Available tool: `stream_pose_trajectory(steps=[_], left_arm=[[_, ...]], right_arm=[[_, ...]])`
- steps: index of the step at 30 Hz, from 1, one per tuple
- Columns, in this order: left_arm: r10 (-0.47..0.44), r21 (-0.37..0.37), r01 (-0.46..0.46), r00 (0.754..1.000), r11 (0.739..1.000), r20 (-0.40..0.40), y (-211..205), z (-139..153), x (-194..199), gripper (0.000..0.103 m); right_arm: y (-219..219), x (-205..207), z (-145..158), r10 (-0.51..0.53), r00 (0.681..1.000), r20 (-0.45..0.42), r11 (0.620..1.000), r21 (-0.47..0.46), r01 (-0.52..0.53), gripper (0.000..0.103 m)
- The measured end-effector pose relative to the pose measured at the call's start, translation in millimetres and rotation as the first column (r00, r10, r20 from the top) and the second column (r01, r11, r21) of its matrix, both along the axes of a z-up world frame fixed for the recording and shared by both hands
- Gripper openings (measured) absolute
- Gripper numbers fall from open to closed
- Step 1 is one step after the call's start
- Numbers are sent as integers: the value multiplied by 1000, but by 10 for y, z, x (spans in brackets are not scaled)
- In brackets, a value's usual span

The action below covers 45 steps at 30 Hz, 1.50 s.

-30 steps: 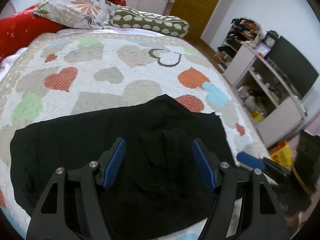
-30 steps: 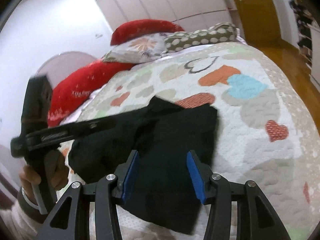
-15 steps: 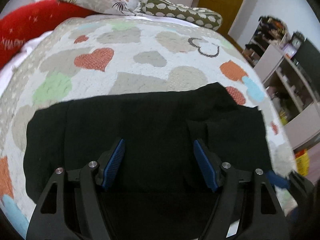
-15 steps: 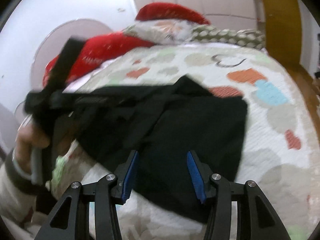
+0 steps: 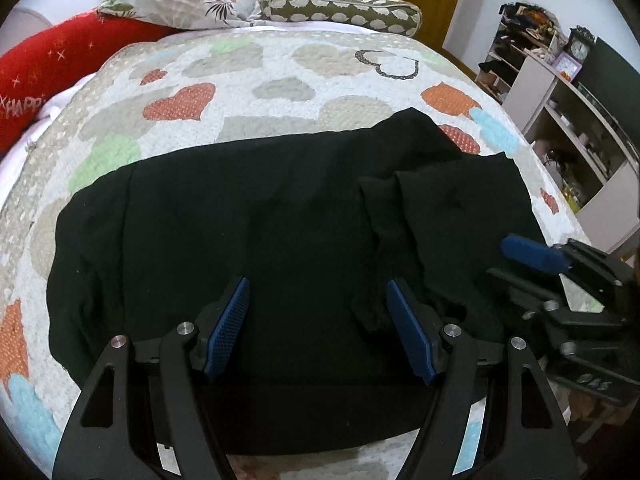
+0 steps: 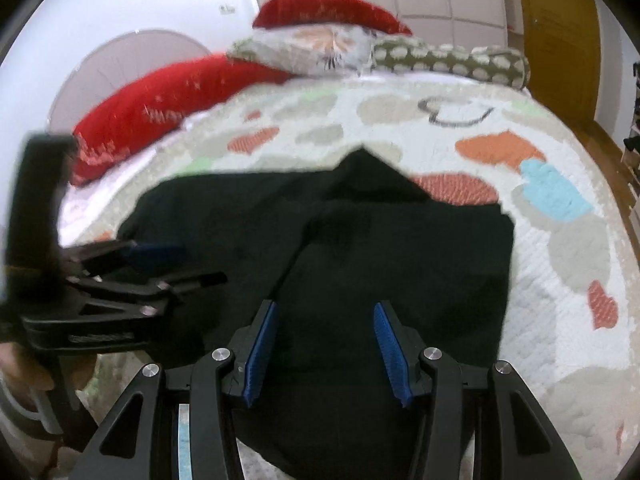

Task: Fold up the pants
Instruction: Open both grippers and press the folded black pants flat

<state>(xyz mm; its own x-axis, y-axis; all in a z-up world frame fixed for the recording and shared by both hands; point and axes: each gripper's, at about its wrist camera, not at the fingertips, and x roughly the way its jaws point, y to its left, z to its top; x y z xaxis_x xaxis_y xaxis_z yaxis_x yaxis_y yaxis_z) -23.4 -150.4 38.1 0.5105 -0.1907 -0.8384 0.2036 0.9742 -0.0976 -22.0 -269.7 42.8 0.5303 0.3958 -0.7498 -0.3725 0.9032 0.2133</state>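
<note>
Black pants (image 5: 256, 248) lie on quilt (image 5: 280, 80), both grippers open above

There is one pair of black pants (image 5: 256, 240) on one bed (image 5: 280, 76). Two grippers hang over the pants: the left gripper (image 5: 318, 330) and the right gripper (image 6: 324, 354), each with two blue pads wide apart. At the far end of the bed, past the pants, lie four pillows: two red, one flowery (image 5: 188, 4), one spotted (image 5: 344, 10).
</note>
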Motion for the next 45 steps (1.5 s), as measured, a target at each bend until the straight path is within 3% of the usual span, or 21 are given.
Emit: stream_pose_trajectory(steps=[3,7,12,18,25,31,38,45], left_arm=[[3,-11,-3,1000,1000,0,27,0,-14,72],[10,-34,-10,1000,999,-2,53,11,-11,72],[22,-43,-21,1000,999,6,58,19,-44,72],[48,-56,-47,999,997,16,151,92,-94,72],[87,-44,-85,995,995,46,248,183,-189,72],[104,-30,-102,991,994,82,286,265,-261,72],[120,-39,-117,989,992,83,336,293,-315,72],[149,-38,-146,984,989,93,432,314,-366,72]], right_arm=[[54,-87,2,19,1000,24,999,-40,-18,48],[35,-139,95,31,999,39,999,-8,-31,48],[162,-178,-4,44,998,33,996,-78,-41,48],[144,-253,167,55,997,55,997,-52,-52,48],[258,-214,27,37,999,19,998,-48,-37,49],[246,-258,204,34,997,65,998,-62,-30,49],[279,-180,123,25,999,24,999,-36,-24,49],[427,-212,90,63,998,24,996,-70,-62,49]])
